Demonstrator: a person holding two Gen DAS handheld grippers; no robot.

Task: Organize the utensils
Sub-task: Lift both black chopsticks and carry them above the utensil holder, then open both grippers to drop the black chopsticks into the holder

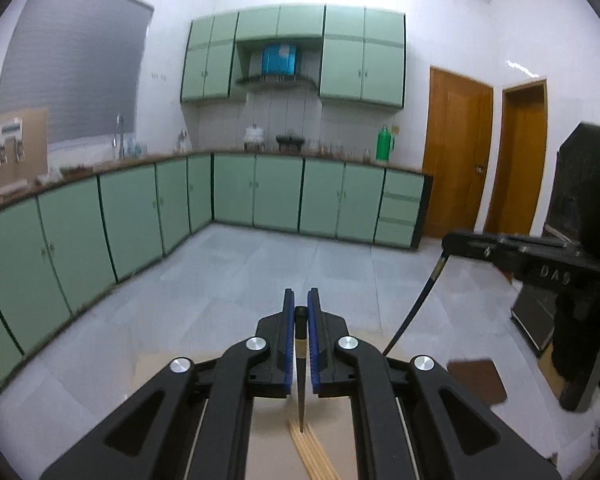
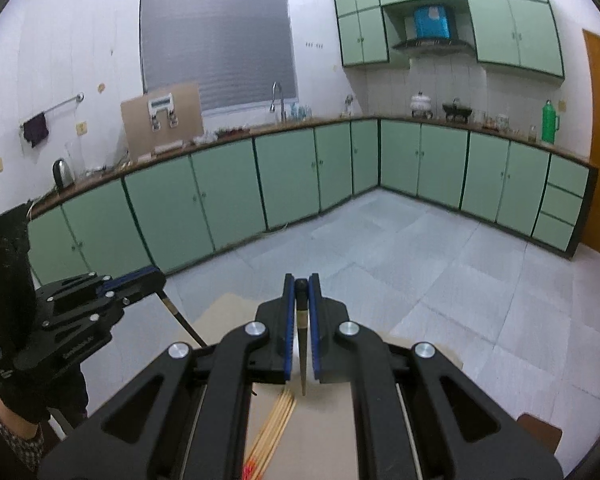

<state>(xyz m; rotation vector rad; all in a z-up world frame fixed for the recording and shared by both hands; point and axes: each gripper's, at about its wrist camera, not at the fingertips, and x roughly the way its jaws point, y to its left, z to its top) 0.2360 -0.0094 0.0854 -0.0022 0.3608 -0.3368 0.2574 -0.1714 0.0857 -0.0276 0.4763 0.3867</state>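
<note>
In the left wrist view my left gripper (image 1: 300,300) is shut on the thick end of a dark chopstick (image 1: 301,380), which hangs down between the blue pads. Its tip ends above a bundle of pale wooden chopsticks (image 1: 312,452) lying on the beige table (image 1: 268,432). My right gripper (image 2: 301,284) is shut the same way on a second dark chopstick (image 2: 302,352), above the wooden bundle (image 2: 274,428). Each view shows the other gripper off to the side: the right gripper (image 1: 448,242) with its chopstick (image 1: 416,300), and the left gripper (image 2: 160,278) with its chopstick (image 2: 182,322).
Green base cabinets (image 2: 228,184) under a cluttered counter run along the far walls, with grey tiled floor (image 1: 228,280) between them and the table. A brown flat object (image 1: 478,380) lies low on the right. Wooden doors (image 1: 456,152) stand at far right.
</note>
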